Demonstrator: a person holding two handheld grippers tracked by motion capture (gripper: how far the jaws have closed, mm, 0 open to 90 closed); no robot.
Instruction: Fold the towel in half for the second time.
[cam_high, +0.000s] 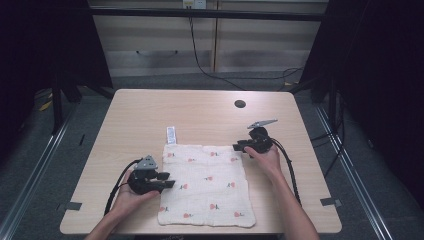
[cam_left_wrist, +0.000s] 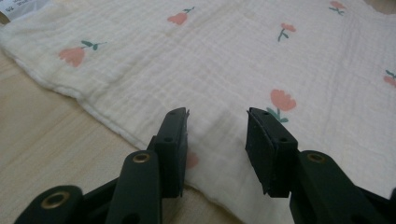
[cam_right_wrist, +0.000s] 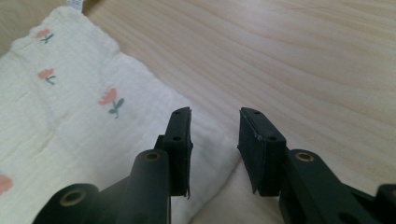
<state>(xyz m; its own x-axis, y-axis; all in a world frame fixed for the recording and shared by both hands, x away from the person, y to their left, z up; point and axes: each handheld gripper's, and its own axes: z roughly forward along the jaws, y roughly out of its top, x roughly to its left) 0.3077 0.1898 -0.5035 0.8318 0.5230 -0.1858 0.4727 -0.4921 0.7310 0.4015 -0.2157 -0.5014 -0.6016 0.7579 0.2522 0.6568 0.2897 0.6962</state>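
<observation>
A white cloth (cam_high: 206, 185) printed with small pink flowers lies flat and spread out on the near half of a light wooden table (cam_high: 200, 110), its near edge close to the table's near edge. A small white label (cam_high: 171, 135) sticks out from its far left corner. The cloth is laid open, which leaves every edge free to be taken from the side.

The left gripper (cam_high: 167, 180) rests low at the cloth's left edge, about midway along it, held in the person's left hand (cam_high: 131, 192). In the left gripper view its jaws stand partly open, one to each side of a strip of cloth just inside the hem, and the pads do not press on the fabric; nothing is gripped. The low, level pose suits sliding a jaw toward the edge to pinch it.

The right gripper (cam_high: 239, 147) sits at the far right corner of the cloth, carried by the right hand (cam_high: 266, 159). In the right gripper view its jaws are likewise partly open, straddling the right edge near that corner, one jaw over the cloth and the other over bare wood. It holds nothing.

Judged from this placement, an edge and a corner are being approached for a fold or lift; the grasp is not yet made.
</observation>
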